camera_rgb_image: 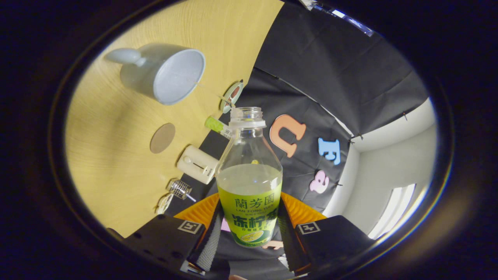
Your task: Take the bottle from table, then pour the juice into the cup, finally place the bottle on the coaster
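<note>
Bottle first: the clear plastic juice bottle with the green and yellow label (249, 182) sits clamped in my gripper (249, 233), both fingers pressing on its labelled lower body, one on each side, the gap between them only as wide as the bottle. It is held off the table, its open, capless neck pointing away from me, with pale juice filling it to just above the label. The whole scene looks rolled over, so the light wooden table (116, 163) rises on the left like a wall.

Just beyond the fingers on the left, near the table edge, I see a small wire-coil object (180, 189) and then a cream rectangular box with a knob (197, 164). A little further lies the round brown coaster (162, 137), flat on the wood, bare and well apart from the bottle. Near the bottle's neck a small green tube (218, 126) rests at the table edge. Further still is the pale blue cup with a stubby handle (163, 72), its mouth turned towards me. A round patterned disc (232, 96) lies at the far edge.
</note>
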Demonstrator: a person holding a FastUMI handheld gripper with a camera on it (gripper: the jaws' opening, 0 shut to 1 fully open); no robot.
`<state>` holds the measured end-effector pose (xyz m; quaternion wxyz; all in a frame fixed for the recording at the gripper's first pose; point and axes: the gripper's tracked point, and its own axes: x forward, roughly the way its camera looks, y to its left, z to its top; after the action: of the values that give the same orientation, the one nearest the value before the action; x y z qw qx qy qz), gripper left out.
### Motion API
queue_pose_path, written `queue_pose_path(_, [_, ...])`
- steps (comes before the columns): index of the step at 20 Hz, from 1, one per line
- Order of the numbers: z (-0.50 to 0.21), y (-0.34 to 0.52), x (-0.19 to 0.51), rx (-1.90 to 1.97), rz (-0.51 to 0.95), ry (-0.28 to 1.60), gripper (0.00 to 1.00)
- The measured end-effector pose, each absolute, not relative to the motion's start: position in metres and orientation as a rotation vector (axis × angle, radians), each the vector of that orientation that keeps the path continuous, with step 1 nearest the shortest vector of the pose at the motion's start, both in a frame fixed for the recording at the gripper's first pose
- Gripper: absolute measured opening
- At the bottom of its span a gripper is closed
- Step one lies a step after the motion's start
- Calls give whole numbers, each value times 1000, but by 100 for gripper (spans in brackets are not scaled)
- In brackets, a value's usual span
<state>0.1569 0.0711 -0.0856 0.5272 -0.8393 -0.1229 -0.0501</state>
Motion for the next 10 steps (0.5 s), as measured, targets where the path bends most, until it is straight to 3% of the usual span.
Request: queue_pose_path(10, [-105, 63, 161, -1833, -73, -204, 75])
